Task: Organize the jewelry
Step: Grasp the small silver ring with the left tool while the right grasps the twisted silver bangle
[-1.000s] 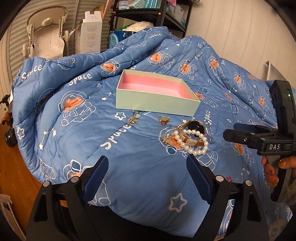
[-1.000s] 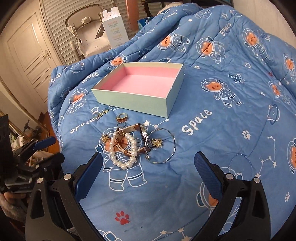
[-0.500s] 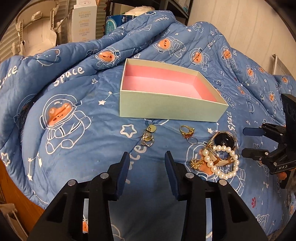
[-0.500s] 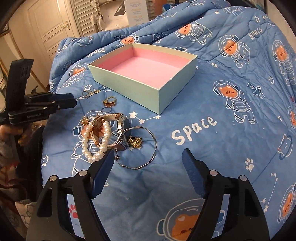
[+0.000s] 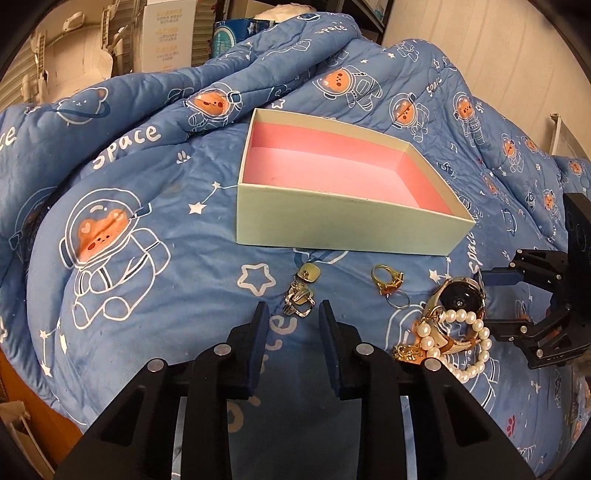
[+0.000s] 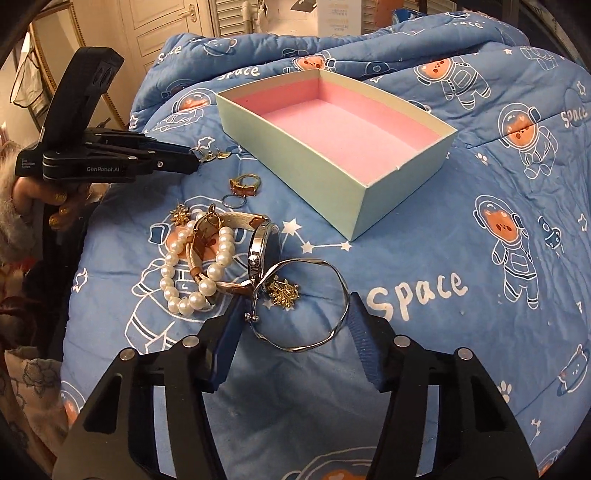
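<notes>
Left gripper (image 5: 291, 315) half spread, just been closing, nothing pinched yet, lined up on earrings (image 5: 301, 291) at 12 o'clock. Right gripper (image 6: 295, 314) half spread, closing around bangle (image 6: 303, 302), not yet squeezing. Box (image 6: 291, 147) empty, waiting at 12 o'clock.

"Space" is printed in white on the blue quilt (image 6: 480, 229), just right of the right hand-held gripper (image 6: 293, 317) and again further beyond it. "GenRobot.AI" stands in white on the side of the left hand-held gripper (image 6: 194, 162); the small label at its rear end and the print on the white carton (image 5: 168, 35) far beyond are too small to read.
</notes>
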{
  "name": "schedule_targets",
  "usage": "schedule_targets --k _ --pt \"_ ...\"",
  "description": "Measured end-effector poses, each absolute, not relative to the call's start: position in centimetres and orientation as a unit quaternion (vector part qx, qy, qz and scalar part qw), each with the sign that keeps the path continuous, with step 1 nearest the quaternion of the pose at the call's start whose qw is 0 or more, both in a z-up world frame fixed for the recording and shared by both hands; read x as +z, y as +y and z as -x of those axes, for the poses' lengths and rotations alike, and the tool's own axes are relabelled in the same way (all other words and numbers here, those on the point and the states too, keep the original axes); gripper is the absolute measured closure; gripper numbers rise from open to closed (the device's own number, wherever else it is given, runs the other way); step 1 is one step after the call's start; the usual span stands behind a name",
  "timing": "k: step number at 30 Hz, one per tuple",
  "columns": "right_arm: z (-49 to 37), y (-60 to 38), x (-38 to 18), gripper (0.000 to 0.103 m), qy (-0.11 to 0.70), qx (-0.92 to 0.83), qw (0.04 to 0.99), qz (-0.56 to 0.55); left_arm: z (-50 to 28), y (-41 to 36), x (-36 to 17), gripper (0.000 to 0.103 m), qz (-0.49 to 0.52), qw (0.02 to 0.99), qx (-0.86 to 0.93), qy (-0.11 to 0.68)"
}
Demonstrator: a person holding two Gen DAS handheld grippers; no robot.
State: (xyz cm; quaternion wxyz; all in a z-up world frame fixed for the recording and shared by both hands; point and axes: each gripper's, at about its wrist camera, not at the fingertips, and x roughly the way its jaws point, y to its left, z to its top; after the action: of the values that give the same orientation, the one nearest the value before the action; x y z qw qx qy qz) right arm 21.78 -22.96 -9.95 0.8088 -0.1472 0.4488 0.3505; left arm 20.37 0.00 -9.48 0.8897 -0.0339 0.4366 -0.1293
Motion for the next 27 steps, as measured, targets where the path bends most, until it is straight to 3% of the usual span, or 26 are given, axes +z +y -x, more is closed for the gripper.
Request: schedule_targets --k 7,19,27 --pt "-21.6 -23.5 -9.8 0.047 0.451 0.340 0.816 0.126 -20.4 -0.5 -9.2 0.098 0.029 0.892 -0.133 0.431" --pt "-20.8 -24.8 -8.5 0.047 0.452 0.309 0.835 0.050 -18.5 -0.7 -8.6 0.099 0.054 0.894 -0.142 0.422" --pt "-21.0 -22.5 -5.4 0.047 0.426 0.323 0.843 0.053 -18.1 -1.6 -5.4 0.099 0.054 0.900 -0.170 0.397"
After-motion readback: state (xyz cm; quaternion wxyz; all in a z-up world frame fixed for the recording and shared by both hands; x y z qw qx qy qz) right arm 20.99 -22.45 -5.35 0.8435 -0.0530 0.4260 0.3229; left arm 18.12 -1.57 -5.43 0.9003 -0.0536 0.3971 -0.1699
